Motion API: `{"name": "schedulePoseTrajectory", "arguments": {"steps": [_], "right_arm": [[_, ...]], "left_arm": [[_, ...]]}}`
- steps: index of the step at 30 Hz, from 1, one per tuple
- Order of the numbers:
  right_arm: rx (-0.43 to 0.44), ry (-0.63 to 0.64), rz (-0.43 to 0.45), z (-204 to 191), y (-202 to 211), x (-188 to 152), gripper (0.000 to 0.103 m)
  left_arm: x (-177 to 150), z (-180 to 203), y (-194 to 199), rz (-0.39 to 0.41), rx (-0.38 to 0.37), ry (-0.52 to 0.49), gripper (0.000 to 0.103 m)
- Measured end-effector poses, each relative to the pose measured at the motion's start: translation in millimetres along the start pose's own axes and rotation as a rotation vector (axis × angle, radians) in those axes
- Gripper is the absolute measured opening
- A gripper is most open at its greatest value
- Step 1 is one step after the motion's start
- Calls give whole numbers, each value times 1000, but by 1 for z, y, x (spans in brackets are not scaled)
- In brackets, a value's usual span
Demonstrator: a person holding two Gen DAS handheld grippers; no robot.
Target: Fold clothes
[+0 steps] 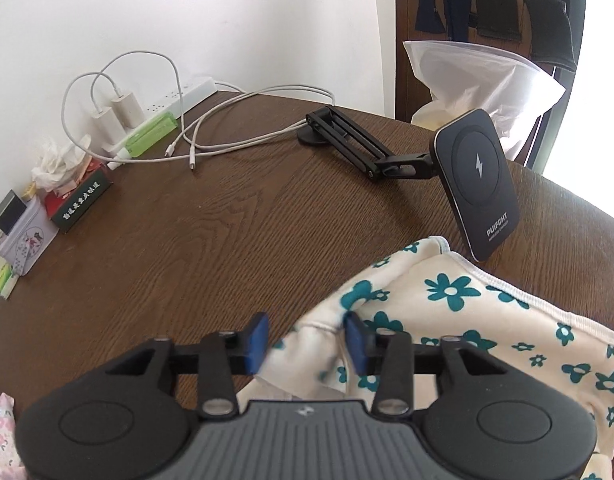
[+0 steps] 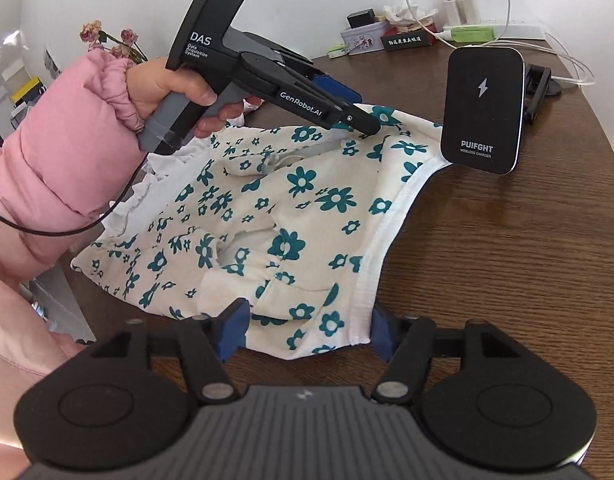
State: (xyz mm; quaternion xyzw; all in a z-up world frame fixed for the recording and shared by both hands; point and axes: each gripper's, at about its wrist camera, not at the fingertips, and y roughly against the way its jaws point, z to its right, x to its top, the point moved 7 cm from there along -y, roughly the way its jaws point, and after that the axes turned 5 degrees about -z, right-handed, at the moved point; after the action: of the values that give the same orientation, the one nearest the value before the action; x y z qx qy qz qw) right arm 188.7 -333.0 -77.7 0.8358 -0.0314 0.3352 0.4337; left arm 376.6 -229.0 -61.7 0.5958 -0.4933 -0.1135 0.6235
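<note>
A cream garment with teal flowers lies crumpled on the brown wooden table. My right gripper is wide open, and the garment's white-hemmed near edge sits between its blue pads. A hand in a pink sleeve holds my left gripper over the garment's far corner. In the left wrist view, the left gripper is open with a fold of the garment lying between its blue pads.
A black wireless charger on a folding stand stands right beside the garment's far edge. White cables, a power strip, a tissue box and a tin line the wall side. A chair with a plastic bag stands behind.
</note>
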Motion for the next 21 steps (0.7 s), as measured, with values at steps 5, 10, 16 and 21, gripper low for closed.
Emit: {"name": "schedulePoseTrajectory", "arguments": {"steps": [5,10,16,21], "right_arm": [[43,-92,-39,7,-3,-2,11],[85,-150,-53,7,1,-12,9],[30,-150,49,13,28,4,38],[-51,-32,139,-7,47,27,45]], "left_arm": [[4,-1,-6,15,14,-20,10],[8,-1,-11,31,28,-40,17],[-9,-3,1,36,34,-30,63],[-41,-5,26,31,30,4,79]]}}
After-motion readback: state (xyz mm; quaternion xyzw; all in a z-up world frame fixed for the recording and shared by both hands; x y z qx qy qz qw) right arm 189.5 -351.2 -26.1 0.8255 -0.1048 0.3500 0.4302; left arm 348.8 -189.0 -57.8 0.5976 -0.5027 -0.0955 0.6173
